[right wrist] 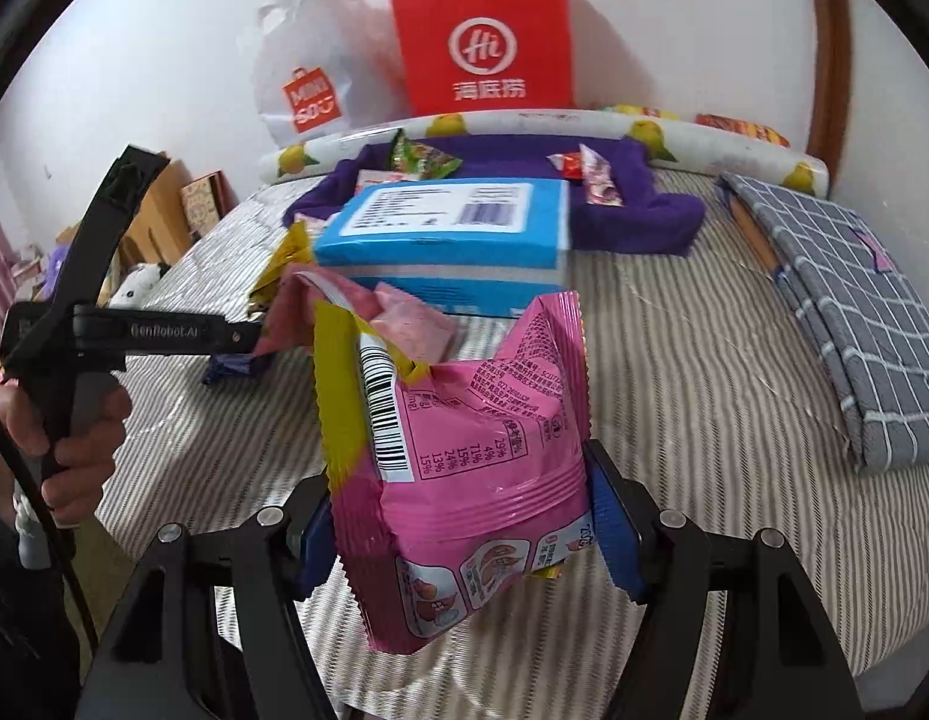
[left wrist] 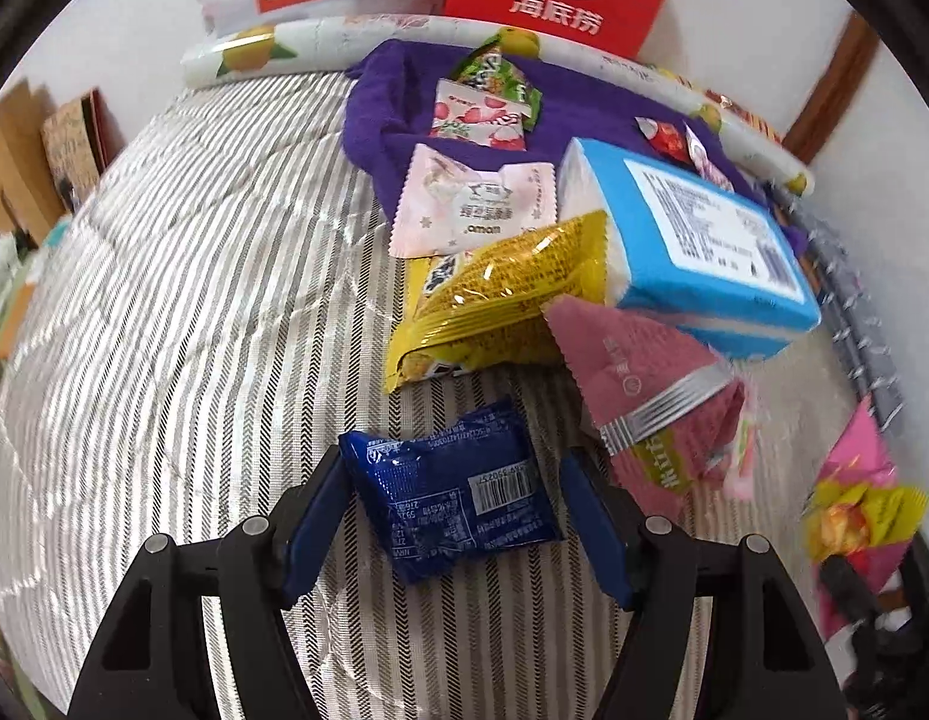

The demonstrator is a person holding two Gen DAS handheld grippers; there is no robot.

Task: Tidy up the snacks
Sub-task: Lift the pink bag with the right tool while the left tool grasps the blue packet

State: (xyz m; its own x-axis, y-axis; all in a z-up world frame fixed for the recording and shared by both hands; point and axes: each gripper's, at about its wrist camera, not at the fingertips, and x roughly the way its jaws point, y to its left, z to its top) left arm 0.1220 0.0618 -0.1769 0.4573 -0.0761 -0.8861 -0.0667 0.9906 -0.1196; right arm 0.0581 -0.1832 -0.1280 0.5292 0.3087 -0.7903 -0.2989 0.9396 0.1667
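Bags marked MINISO (right wrist: 311,102) and Haidilao (right wrist: 485,39) are seen behind the bed (right wrist: 674,360); a pink snack packet (right wrist: 464,480) is clamped in the right gripper (right wrist: 464,546), a blue packet (left wrist: 449,495) framed untouched by the half-open left gripper (left wrist: 455,531).

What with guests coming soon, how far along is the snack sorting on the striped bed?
Early. A few small packets lie on the purple cloth, perhaps sorted. In hand: the right gripper holds a pink-and-yellow crinkly packet; the left gripper stands open around a dark blue foil packet. Left: the yellow foil bag, pink sachet and blue box, piled together.
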